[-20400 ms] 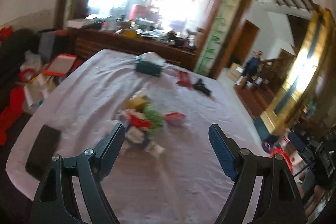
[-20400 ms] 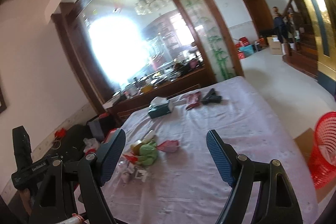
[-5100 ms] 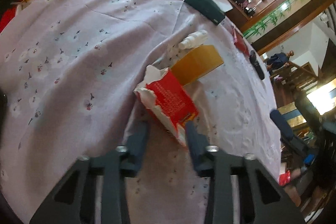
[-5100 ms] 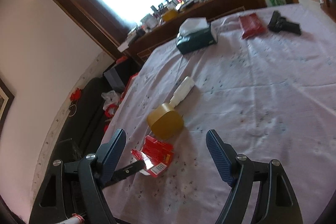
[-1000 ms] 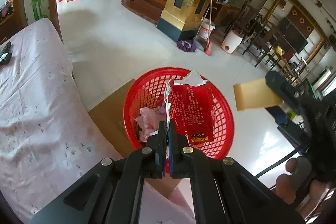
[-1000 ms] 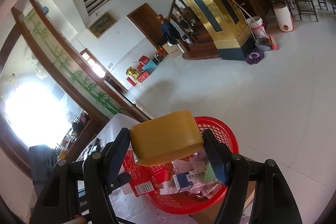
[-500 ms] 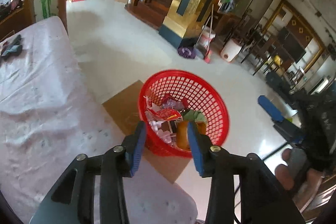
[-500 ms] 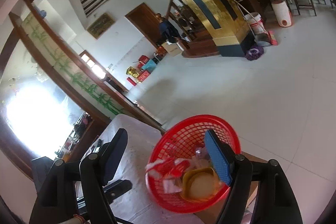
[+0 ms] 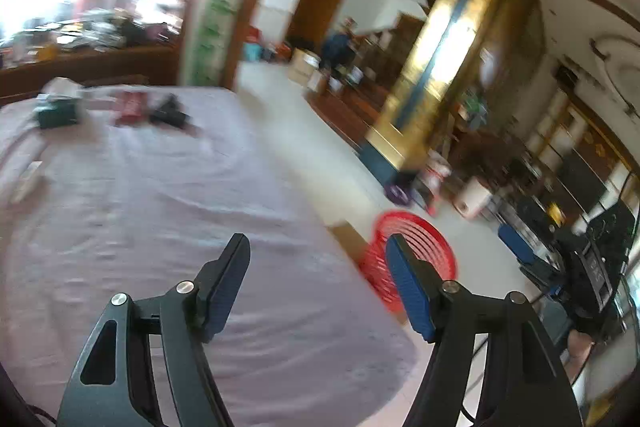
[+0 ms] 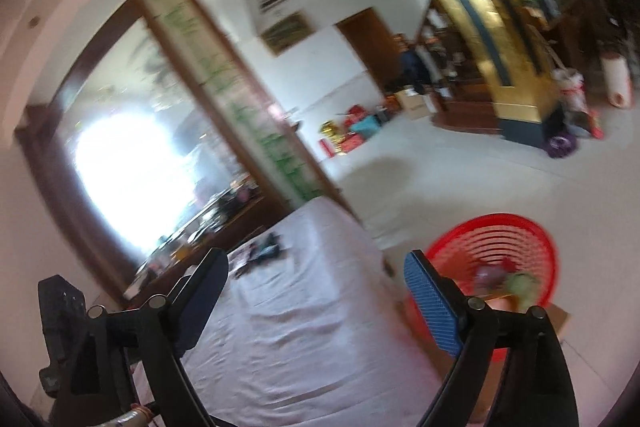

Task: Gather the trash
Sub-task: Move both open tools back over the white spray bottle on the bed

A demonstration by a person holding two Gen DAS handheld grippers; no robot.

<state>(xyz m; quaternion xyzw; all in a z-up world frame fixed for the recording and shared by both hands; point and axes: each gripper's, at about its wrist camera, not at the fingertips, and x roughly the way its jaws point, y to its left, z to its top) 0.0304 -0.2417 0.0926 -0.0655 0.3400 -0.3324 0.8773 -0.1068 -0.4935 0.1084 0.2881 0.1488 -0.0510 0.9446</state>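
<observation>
Both the left claw (image 9: 316,283) and right claw (image 10: 316,291) are opening, empty, over the cloth-covered surface (image 9: 120,211), with the red basket (image 10: 500,247) on the floor to the right.

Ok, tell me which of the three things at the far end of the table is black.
The black item, rightmost of the three, nearest the table's edge. Beside it lies a red packet; farthest left stands the dark green tissue box.

Basket (image 10: 496,247) on floor (image 10: 460,179) right of table (image 10: 312,315); trash (image 10: 516,283) inside
</observation>
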